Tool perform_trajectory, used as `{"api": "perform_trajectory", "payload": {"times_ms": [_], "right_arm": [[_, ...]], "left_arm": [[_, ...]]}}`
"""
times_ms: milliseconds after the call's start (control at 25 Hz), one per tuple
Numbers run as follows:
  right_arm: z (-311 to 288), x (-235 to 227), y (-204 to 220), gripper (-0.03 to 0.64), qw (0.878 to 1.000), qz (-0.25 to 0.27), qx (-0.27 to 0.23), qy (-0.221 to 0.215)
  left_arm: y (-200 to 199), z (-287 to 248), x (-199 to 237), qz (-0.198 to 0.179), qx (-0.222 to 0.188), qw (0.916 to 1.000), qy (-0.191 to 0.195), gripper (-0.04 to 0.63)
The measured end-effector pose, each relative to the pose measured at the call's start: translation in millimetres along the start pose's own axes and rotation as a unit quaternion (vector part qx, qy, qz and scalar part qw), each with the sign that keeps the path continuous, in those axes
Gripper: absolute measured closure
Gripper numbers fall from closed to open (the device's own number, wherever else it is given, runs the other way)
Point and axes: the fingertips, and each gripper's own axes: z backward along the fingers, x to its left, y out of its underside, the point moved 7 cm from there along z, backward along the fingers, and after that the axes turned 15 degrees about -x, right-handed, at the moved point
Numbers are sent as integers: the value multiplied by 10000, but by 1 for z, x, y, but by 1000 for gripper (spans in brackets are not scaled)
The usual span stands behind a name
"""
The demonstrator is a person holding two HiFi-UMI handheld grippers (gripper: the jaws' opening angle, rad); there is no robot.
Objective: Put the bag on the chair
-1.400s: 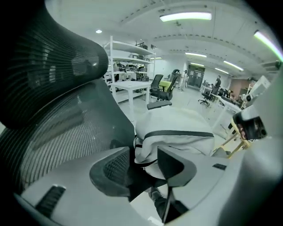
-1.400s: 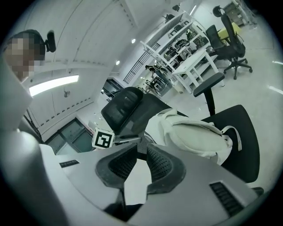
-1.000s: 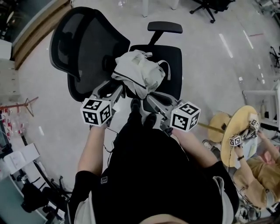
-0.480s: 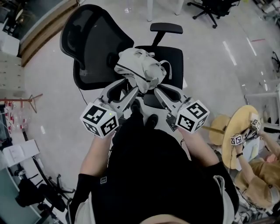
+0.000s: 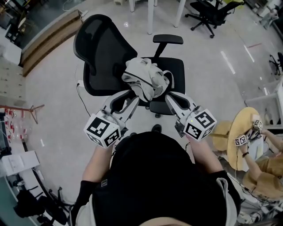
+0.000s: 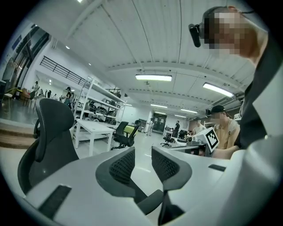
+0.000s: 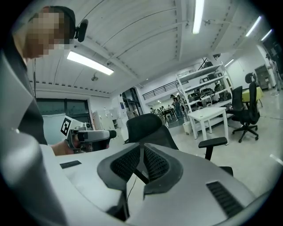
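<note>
The whitish cloth bag [image 5: 145, 79] lies crumpled on the seat of the black office chair [image 5: 99, 57], against its mesh back. My left gripper [image 5: 132, 99] hangs just short of the bag's near left side. Its jaws have just been closing, and in the left gripper view they [image 6: 143, 152] still stand apart with only floor showing between them. My right gripper [image 5: 170, 98] is level with it off the bag's near right; its jaws [image 7: 141, 150] meet with nothing held. The chair back [image 7: 148, 128] and armrest [image 7: 214, 142] appear beyond it. No bag is in either gripper view.
A second person sits at a round wooden table [image 5: 241, 137] on the right, holding grippers. Another office chair [image 5: 208, 11] and white table legs [image 5: 150, 13] stand further back. A wooden step [image 5: 48, 39] runs at the upper left. A white table [image 6: 95, 128] stands ahead.
Both grippers have lifted and drawn back from the bag toward me. The left jaws have narrowed from wide open. The bag stays on the seat.
</note>
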Motion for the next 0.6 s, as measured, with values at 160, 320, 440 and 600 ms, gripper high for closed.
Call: {"api": "perform_trajectory", "payload": {"times_ms": [160, 320, 440, 600], "right_arm": [[-16, 36, 4, 574, 9998, 174, -71, -96], [-38, 77, 0, 580, 9992, 295, -254, 84], [-44, 104, -2, 581, 9982, 431, -375, 178], [-36, 128, -2, 586, 9971, 562, -472, 215]], "left_arm": [[-16, 36, 11, 8, -217, 9997, 146, 511], [-32, 70, 24, -16, -413, 9986, 330, 544], [-38, 86, 29, -138, -497, 9973, 527, 565], [-40, 99, 26, -345, -488, 9959, 673, 577]]}}
